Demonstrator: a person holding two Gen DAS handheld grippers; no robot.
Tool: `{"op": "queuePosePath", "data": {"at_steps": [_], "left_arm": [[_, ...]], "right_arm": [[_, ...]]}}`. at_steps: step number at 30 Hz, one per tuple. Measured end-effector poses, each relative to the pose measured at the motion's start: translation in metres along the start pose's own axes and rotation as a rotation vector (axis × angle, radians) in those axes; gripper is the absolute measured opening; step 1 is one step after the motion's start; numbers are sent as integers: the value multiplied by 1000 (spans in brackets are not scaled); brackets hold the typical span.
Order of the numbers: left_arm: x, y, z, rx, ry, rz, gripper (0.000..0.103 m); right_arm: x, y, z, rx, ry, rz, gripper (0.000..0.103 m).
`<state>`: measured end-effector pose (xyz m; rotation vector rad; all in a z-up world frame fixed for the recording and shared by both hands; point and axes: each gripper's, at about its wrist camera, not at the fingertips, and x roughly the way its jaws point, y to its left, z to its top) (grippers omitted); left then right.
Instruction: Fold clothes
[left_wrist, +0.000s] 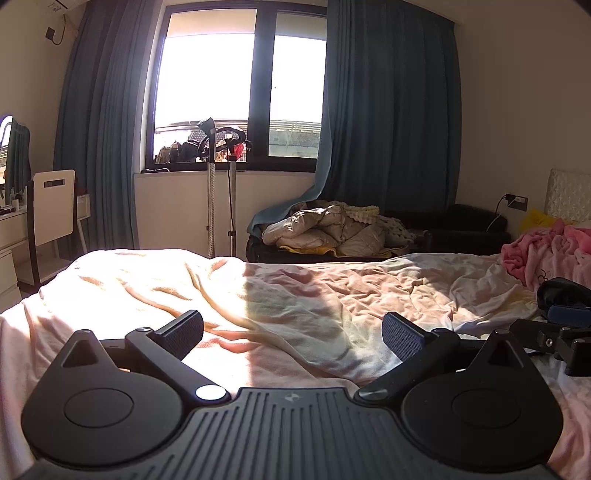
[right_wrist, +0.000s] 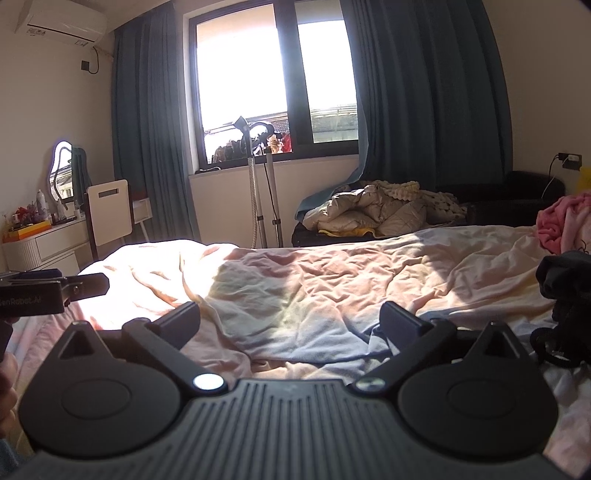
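Observation:
A dark garment (right_wrist: 565, 291) lies bunched on the bed at the right edge of the right wrist view; it also shows in the left wrist view (left_wrist: 561, 291). My left gripper (left_wrist: 291, 332) is open and empty, low over the rumpled pale pink bed cover (left_wrist: 295, 291). My right gripper (right_wrist: 291, 323) is open and empty over the same cover (right_wrist: 314, 280), left of the dark garment. The right gripper's body shows at the right edge of the left wrist view (left_wrist: 554, 339). The left gripper's finger shows at the left of the right wrist view (right_wrist: 88, 284).
A pink blanket (left_wrist: 546, 251) is heaped at the bed's head on the right. Beyond the bed stand a dark sofa (left_wrist: 465, 221) with beige quilts (left_wrist: 332, 229), a garment steamer (left_wrist: 212, 184), a white chair (left_wrist: 51, 206) and a dresser (right_wrist: 48, 240).

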<state>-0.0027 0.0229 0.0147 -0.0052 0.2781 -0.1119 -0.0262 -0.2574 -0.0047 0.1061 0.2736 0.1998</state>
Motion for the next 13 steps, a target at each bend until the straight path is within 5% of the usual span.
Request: {"op": "queuePosePath", "data": {"at_steps": [13], "left_arm": [[0, -1, -2, -1, 9, -3, 103]], "right_arm": [[2, 3, -1, -15, 8, 0, 103]]}}
